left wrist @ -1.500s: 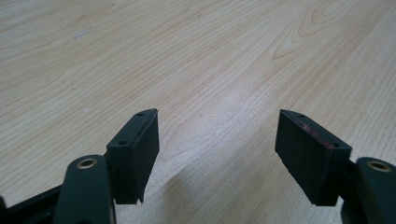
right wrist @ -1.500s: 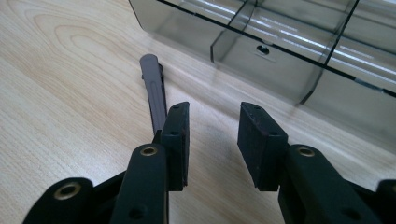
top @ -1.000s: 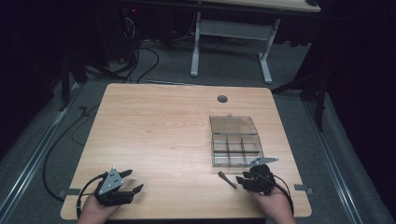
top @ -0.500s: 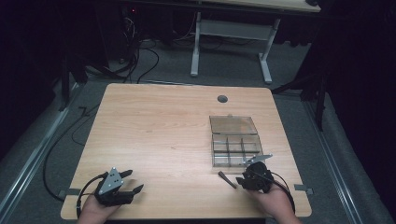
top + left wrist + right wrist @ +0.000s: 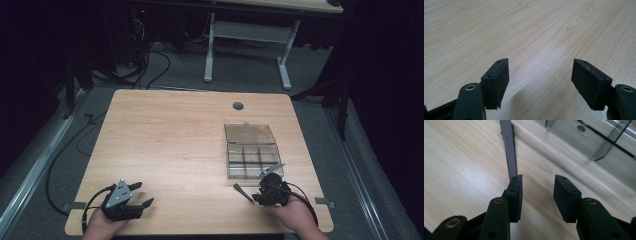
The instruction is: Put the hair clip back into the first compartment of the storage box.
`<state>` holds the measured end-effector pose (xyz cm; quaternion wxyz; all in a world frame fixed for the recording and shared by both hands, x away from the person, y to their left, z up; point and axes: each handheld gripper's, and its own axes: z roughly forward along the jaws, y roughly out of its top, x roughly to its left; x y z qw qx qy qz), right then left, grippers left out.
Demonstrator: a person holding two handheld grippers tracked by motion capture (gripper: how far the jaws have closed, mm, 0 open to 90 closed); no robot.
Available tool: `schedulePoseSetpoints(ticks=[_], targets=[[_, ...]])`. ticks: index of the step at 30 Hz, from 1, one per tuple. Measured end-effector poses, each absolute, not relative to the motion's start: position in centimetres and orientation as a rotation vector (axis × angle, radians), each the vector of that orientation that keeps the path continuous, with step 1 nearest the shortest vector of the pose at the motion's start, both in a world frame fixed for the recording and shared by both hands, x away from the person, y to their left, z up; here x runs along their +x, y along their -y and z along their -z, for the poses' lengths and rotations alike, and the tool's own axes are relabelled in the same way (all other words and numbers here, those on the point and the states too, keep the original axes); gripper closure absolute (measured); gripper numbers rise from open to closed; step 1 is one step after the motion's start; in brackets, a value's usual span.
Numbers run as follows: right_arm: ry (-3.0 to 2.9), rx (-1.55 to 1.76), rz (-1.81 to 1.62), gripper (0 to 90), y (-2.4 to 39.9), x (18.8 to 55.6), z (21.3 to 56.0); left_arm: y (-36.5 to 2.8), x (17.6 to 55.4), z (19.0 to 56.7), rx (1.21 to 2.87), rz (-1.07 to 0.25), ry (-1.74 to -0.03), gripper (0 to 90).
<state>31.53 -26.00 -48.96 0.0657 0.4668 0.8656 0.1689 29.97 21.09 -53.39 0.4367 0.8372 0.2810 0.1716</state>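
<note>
My right gripper (image 5: 262, 190) rests low at the table's front right, just before the clear compartment box (image 5: 252, 155). In the right gripper view it (image 5: 538, 177) is open; its jaws have just been opening and nothing lies between them. A dark grey ribbed strip (image 5: 509, 147) lies flat on the wood, running away from the tip of the left jaw; it also shows in the high view (image 5: 243, 192). My left gripper (image 5: 143, 194) sits at the front left, open (image 5: 540, 61) over bare wood.
The clear box has several compartments, and its lid (image 5: 249, 134) is folded back flat behind it. Its near wall (image 5: 599, 147) stands close on the right of my right jaws. A round cable hole (image 5: 238, 106) is in the wooden table (image 5: 170, 145) near the far edge.
The right gripper has shifted slightly left, toward the dark strip. The left gripper has kept still.
</note>
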Motion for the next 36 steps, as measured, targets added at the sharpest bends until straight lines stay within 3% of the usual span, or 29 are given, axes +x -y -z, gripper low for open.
schedulePoseSetpoints(ticks=[36], targets=[[-2.78,1.281,-0.309,56.9,23.5,33.2,48.1,-21.1,30.0,53.4,2.087,-0.42,-0.692,30.7]])
